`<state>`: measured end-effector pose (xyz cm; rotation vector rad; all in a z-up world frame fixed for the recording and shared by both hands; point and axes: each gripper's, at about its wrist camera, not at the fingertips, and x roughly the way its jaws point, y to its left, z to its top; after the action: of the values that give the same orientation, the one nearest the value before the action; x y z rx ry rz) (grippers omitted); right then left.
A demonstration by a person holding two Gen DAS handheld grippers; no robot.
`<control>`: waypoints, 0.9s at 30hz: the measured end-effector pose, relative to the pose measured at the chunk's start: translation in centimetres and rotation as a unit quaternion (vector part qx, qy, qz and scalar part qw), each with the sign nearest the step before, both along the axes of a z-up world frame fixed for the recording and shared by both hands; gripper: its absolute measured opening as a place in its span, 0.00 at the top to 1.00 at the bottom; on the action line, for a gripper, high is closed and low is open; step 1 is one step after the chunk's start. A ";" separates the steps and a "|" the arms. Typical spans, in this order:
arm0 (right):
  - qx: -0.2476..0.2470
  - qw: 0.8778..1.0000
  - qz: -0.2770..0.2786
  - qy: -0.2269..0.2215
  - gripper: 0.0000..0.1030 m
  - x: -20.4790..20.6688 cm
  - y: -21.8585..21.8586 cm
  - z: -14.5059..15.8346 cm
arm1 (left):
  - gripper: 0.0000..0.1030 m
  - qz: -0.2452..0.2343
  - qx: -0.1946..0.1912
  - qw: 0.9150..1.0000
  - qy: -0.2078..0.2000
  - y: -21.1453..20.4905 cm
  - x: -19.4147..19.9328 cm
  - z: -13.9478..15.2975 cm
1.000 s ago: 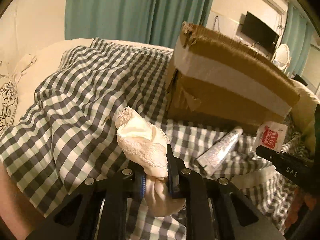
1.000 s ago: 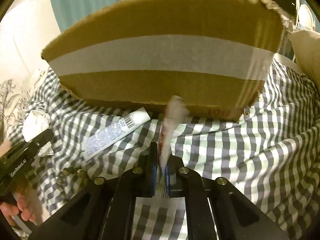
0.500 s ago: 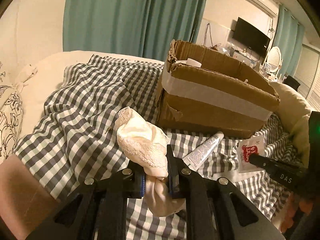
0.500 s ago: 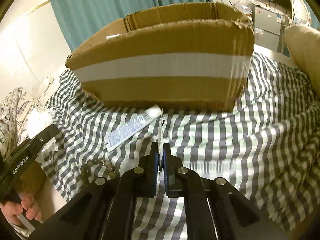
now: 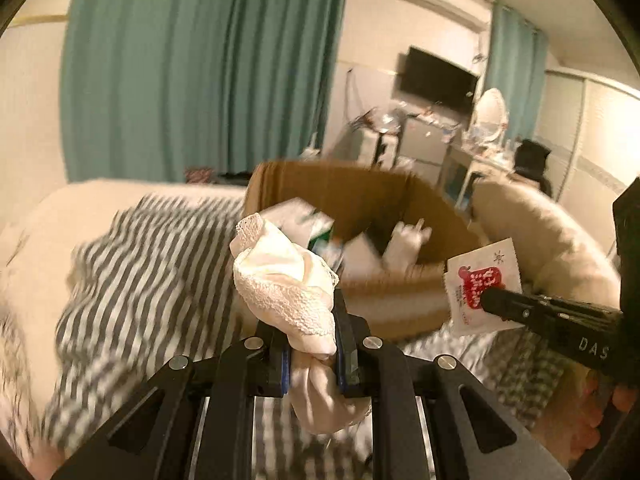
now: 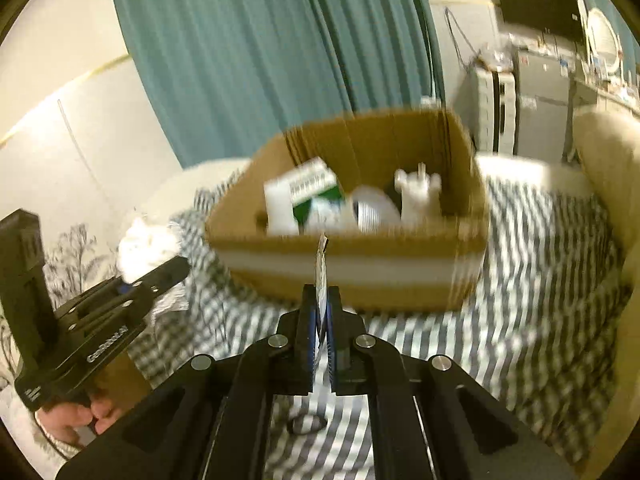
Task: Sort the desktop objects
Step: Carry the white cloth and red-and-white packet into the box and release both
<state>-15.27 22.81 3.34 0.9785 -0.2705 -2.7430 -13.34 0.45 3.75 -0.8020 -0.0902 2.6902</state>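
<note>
My left gripper [image 5: 310,312] is shut on a cream lace-edged cloth [image 5: 284,280], which bulges above and hangs below the jaws. My right gripper [image 6: 321,300] is shut on a thin white sachet with a red label [image 5: 482,284], seen edge-on as a sachet [image 6: 321,264] in its own view. Both are raised in front of an open cardboard box [image 6: 360,276] with a white tape band, standing on the checked cloth [image 6: 540,280]. Inside the box lie a green-and-white carton [image 6: 308,192], a white plug adapter [image 6: 418,192] and other white items. The left gripper [image 6: 176,272] appears at the right wrist view's left.
The checked cloth [image 5: 152,264] covers a bed-like surface. A cream cushion [image 5: 540,240] sits right of the box. Teal curtains [image 5: 200,68] hang behind. A television [image 5: 438,80] and a cluttered desk [image 5: 480,152] stand at the far right. A small dark ring [image 6: 306,426] lies on the cloth below my right gripper.
Both grippers have risen with their loads, so the views now look down into the box's open top. The tube on the cloth has dropped out of sight.
</note>
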 end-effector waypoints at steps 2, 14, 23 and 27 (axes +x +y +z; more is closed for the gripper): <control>-0.005 1.000 0.002 0.009 0.96 -1.4 0.4 1.3 | 0.85 -0.015 0.002 1.000 0.005 0.5 -2.2 1.3; -0.012 1.000 -0.014 -0.018 0.95 -10.0 2.1 -0.5 | 0.81 -0.048 -0.063 0.997 -0.021 4.6 -11.6 -0.7; -0.021 0.999 -0.044 -0.001 0.41 -8.0 3.5 0.2 | 0.06 -0.006 -0.089 0.996 -0.020 4.8 -10.3 -0.5; -0.034 0.998 -0.056 0.004 0.41 -5.7 4.5 1.1 | 0.03 -0.004 -0.093 0.996 0.000 3.9 -7.3 1.0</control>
<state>-20.94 27.34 4.48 0.9611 -0.4262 -2.8159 -20.65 4.35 4.72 -0.8540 0.1644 2.7196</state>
